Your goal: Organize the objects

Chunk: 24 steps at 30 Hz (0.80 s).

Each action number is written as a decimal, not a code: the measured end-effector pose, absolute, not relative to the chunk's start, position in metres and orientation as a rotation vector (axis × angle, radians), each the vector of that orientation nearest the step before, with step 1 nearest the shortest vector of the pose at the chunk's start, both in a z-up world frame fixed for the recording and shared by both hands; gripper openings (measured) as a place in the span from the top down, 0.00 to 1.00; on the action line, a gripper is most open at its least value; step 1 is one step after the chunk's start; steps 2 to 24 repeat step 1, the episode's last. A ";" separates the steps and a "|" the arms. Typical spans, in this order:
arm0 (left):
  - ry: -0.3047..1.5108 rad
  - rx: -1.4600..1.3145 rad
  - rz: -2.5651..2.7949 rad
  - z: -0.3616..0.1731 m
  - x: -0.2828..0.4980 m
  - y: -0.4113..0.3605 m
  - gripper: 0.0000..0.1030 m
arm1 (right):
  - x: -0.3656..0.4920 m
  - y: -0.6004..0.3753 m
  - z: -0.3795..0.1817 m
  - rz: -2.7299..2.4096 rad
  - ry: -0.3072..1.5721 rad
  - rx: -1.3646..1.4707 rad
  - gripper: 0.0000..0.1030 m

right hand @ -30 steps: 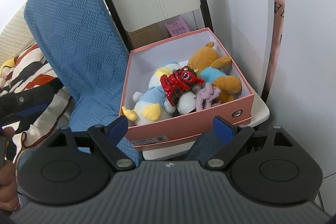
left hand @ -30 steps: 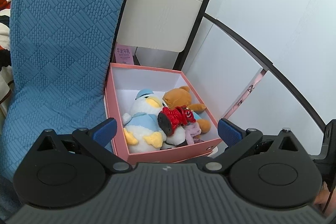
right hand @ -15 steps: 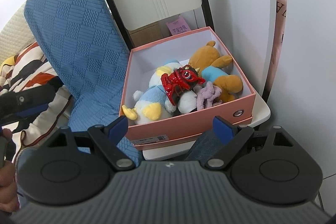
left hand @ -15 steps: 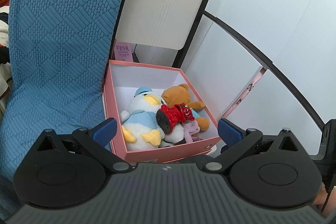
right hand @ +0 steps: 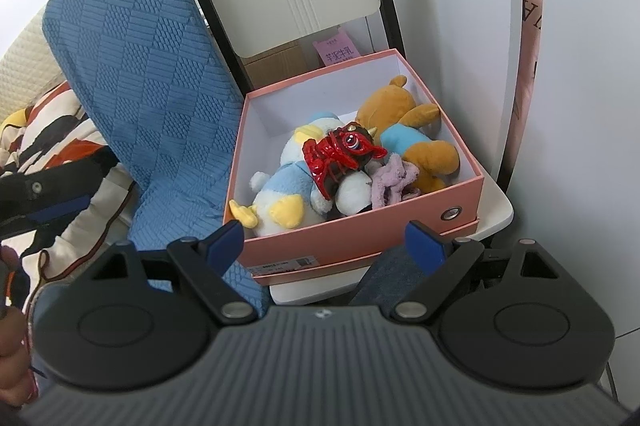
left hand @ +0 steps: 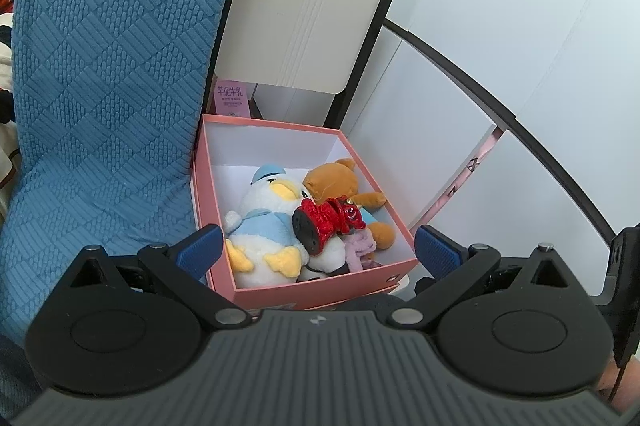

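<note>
Pink box (left hand: 320, 292) held the toys.
I kept my left gripper (left hand: 318, 250) and right gripper (right hand: 324, 240) spread apart, empty, just before the box; red lobster (right hand: 340, 152) lay atop the plush duck (right hand: 288, 186) inside.

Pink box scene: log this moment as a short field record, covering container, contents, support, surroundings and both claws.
container: pink box, lid off
contents: duck plush, bear plush, red toy figure on top, lilac fabric piece
support: white chair seat
surroundings: blue textured cover beside the box
left claw: open, holding nothing
right claw: open, holding nothing
</note>
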<state>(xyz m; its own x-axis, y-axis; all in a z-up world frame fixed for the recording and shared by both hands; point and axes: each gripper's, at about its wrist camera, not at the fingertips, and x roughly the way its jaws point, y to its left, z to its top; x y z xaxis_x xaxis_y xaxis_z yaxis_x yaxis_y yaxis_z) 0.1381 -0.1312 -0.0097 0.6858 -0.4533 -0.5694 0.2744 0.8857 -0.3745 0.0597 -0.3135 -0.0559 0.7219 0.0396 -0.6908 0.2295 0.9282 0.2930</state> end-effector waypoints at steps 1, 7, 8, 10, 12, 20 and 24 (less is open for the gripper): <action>0.706 -0.271 -0.414 -0.010 0.138 -0.131 0.00 | 0.059 -0.314 -0.056 -0.109 0.761 0.377 0.14; 0.706 -0.271 -0.414 -0.010 0.138 -0.131 0.00 | 0.059 -0.314 -0.056 -0.109 0.761 0.377 0.14; 0.706 -0.271 -0.414 -0.010 0.138 -0.131 0.00 | 0.059 -0.314 -0.056 -0.109 0.761 0.377 0.14; 0.706 -0.271 -0.414 -0.010 0.138 -0.131 0.00 | 0.059 -0.314 -0.056 -0.109 0.761 0.377 0.14; 0.706 -0.271 -0.414 -0.010 0.138 -0.131 0.00 | 0.059 -0.314 -0.056 -0.109 0.761 0.377 0.14; 0.706 -0.271 -0.414 -0.010 0.138 -0.131 0.00 | 0.059 -0.314 -0.056 -0.109 0.761 0.377 0.14; 0.706 -0.271 -0.414 -0.010 0.138 -0.131 0.00 | 0.059 -0.314 -0.056 -0.109 0.761 0.377 0.14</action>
